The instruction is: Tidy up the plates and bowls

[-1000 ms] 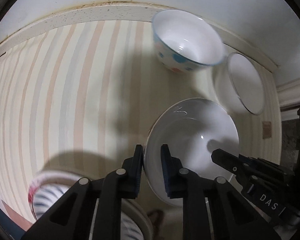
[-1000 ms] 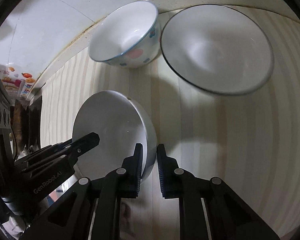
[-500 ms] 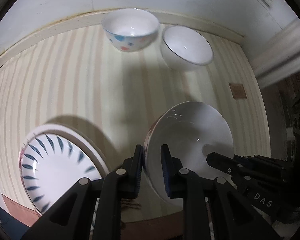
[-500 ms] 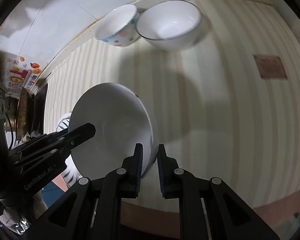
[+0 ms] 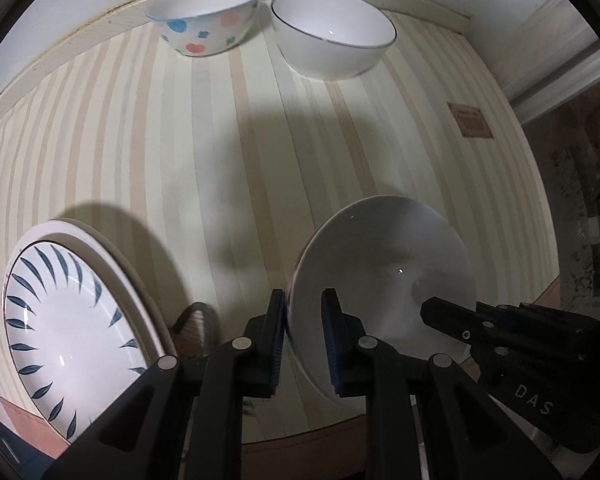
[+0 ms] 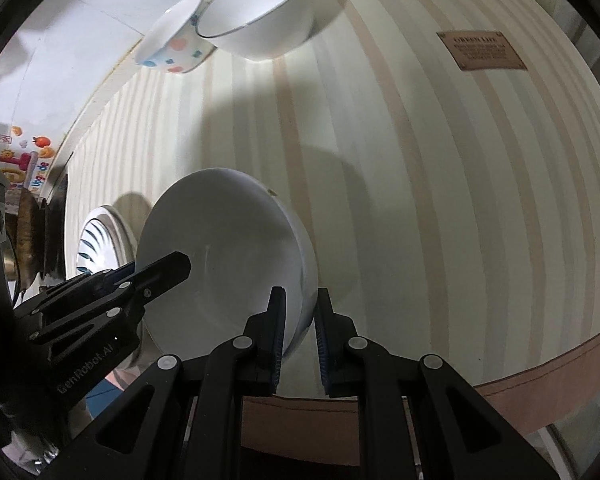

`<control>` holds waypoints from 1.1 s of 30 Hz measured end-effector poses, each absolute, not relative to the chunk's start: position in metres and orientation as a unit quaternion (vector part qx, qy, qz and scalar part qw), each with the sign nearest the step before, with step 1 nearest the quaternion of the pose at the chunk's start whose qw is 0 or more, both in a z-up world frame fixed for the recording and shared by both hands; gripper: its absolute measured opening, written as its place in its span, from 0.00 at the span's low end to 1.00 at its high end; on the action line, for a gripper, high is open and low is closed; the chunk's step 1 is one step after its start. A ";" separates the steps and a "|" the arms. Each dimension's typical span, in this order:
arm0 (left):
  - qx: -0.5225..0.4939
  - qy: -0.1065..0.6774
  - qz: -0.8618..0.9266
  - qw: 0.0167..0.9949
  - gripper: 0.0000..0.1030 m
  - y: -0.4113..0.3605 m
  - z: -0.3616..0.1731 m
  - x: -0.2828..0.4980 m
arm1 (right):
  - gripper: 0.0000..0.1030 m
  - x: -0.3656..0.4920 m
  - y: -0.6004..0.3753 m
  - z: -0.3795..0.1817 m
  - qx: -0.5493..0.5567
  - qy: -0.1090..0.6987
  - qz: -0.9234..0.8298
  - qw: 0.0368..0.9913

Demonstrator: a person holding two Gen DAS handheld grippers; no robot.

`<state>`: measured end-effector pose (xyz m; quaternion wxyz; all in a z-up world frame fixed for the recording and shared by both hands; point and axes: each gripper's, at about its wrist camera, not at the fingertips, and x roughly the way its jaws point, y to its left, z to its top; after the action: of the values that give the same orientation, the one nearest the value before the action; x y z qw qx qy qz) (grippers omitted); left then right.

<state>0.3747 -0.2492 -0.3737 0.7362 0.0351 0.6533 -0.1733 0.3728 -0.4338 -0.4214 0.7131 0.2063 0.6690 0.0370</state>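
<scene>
Both grippers hold one plain white bowl (image 5: 384, 276) (image 6: 224, 256) above the near part of the striped table. My left gripper (image 5: 303, 334) is shut on its left rim. My right gripper (image 6: 300, 330) is shut on its right rim; it also shows in the left wrist view as the right gripper (image 5: 512, 336), and the left gripper (image 6: 112, 284) shows in the right wrist view. At the far edge stand a spotted bowl (image 5: 206, 14) (image 6: 172, 42) and a white bowl with a dark rim (image 5: 332, 34) (image 6: 256, 12), side by side. A plate with blue leaf marks (image 5: 66, 332) (image 6: 96, 240) lies near left.
The striped tablecloth (image 5: 220, 152) (image 6: 440, 184) covers the table, with a brown label (image 5: 470, 120) (image 6: 480, 50) at its right. A white wall runs behind the far edge. Stickers (image 6: 24, 160) and dark appliances sit to the left. The near table edge (image 6: 540, 368) is close below the grippers.
Both grippers have carried the white bowl back from the far bowls toward the near edge. The two far bowls now look smaller and the blue-leaf plate has come fully into view.
</scene>
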 end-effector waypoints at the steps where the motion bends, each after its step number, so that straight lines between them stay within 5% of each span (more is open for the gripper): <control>1: 0.038 0.654 -0.174 0.735 0.15 -0.250 -0.376 0.374 | 0.16 0.371 -0.435 -0.423 0.205 0.670 0.035 0.713; 12: 0.049 0.664 -0.173 0.726 0.16 -0.263 -0.386 0.379 | 0.16 0.369 -0.441 -0.430 0.215 0.678 0.036 0.702; 19: -0.013 0.640 -0.164 0.750 0.22 -0.235 -0.329 0.413 | 0.16 0.376 -0.475 -0.385 0.244 0.655 0.037 0.714; 23: -0.025 0.612 -0.148 0.777 0.28 -0.235 -0.307 0.462 | 0.41 0.412 -0.498 -0.354 0.252 0.623 0.040 0.740; 33: -0.040 0.640 -0.126 0.757 0.29 -0.266 -0.351 0.565 | 0.43 0.545 -0.509 -0.379 0.274 0.594 0.038 0.756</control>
<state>0.5649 -0.2661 -0.3507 0.7568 -0.0402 0.6401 -0.1263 0.5453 -0.5093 -0.3788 0.7557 0.2736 0.5939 0.0377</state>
